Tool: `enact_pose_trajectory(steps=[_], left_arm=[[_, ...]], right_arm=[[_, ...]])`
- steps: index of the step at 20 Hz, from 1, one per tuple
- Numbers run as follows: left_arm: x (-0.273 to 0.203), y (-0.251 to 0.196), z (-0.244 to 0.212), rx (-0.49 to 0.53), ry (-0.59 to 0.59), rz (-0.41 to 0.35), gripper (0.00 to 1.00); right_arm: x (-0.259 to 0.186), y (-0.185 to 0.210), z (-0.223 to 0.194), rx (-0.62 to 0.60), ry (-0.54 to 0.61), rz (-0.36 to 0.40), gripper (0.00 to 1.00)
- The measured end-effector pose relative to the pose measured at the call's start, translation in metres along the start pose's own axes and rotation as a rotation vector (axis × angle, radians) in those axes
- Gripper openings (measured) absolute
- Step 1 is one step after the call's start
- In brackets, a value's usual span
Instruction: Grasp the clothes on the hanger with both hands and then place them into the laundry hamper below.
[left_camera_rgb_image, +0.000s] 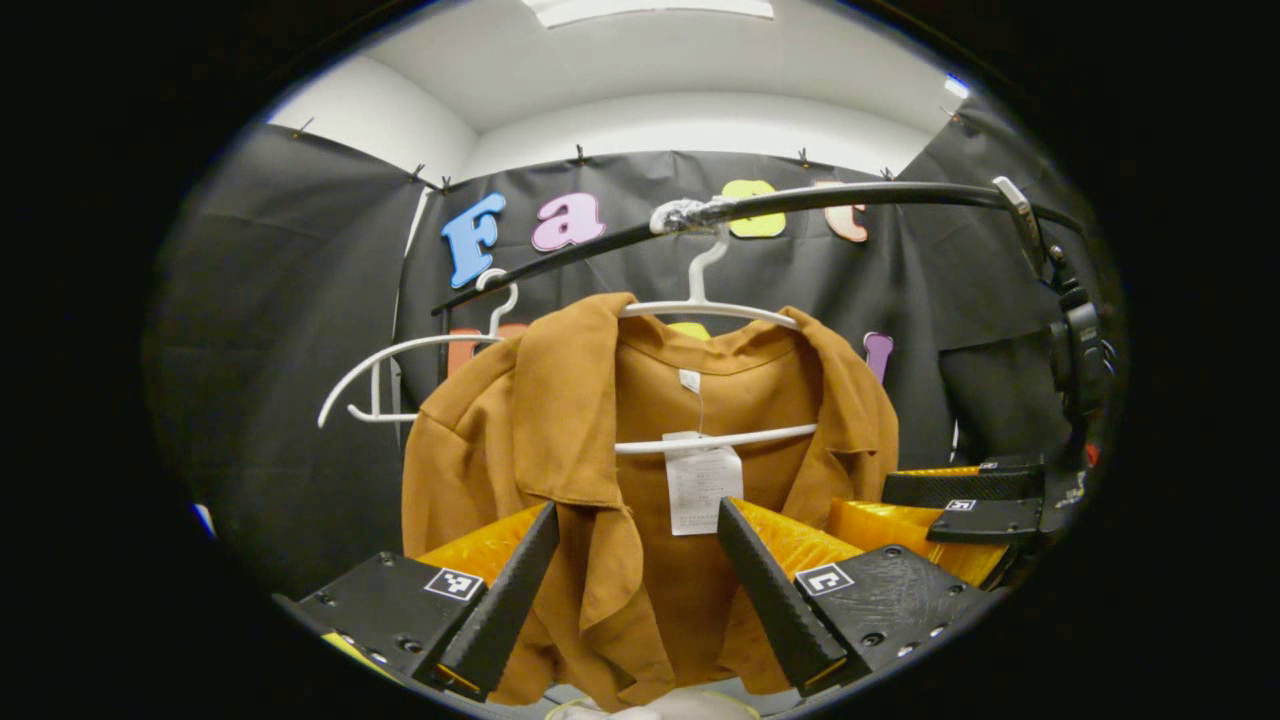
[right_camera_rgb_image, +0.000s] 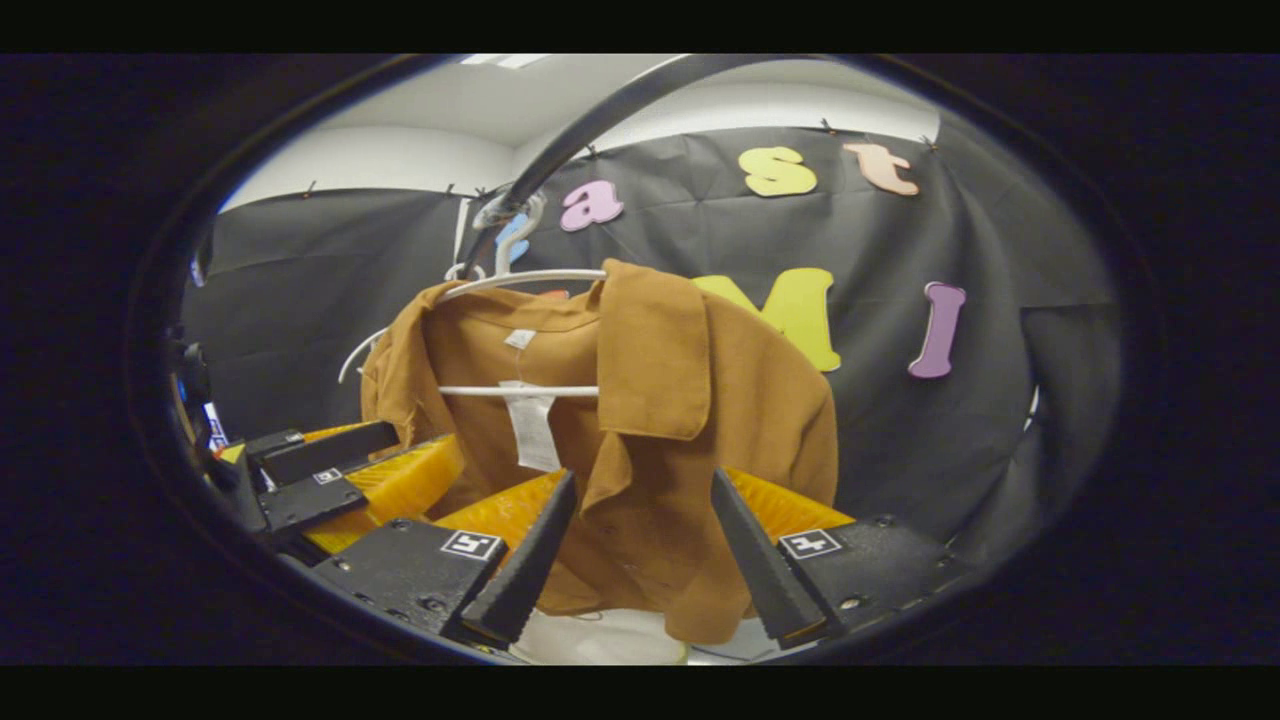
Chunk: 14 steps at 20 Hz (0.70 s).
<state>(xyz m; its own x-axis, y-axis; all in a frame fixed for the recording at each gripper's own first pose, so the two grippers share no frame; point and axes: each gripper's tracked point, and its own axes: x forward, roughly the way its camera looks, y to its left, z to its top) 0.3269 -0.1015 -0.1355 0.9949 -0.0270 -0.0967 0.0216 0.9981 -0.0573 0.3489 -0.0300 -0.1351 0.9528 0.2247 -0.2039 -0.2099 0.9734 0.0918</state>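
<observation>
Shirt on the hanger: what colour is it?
The shirt is plain brown, no pattern; it shows best in the left gripper view.

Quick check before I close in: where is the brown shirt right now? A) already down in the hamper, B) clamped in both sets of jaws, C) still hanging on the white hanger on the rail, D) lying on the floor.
C: the brown shirt hangs on the white hanger hooked over the rail, and both grippers' jaws stand open around its lower part.
</observation>
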Motion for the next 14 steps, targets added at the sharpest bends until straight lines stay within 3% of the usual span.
enact_pose_trajectory(steps=[7, 9, 10, 13, 14], left_arm=[[0.034, 0.016, -0.009, -0.024, 0.016, 0.068, 0.99], [0.04, 0.017, -0.01, -0.024, 0.019, 0.079, 0.96], [0.042, 0.018, -0.009, -0.021, 0.017, 0.085, 0.99], [0.048, 0.025, -0.014, -0.008, 0.027, 0.115, 0.85], [0.049, 0.027, -0.017, -0.011, 0.039, 0.119, 0.8]], right_arm=[[0.047, 0.0, -0.002, 0.026, 0.024, -0.002, 0.87], [0.053, -0.003, 0.0, 0.034, 0.018, -0.007, 0.77], [0.055, -0.005, 0.001, 0.041, 0.017, -0.008, 0.67], [0.062, -0.008, 0.002, 0.062, 0.017, -0.007, 0.52], [0.062, -0.009, 0.001, 0.064, 0.017, 0.004, 0.4]])
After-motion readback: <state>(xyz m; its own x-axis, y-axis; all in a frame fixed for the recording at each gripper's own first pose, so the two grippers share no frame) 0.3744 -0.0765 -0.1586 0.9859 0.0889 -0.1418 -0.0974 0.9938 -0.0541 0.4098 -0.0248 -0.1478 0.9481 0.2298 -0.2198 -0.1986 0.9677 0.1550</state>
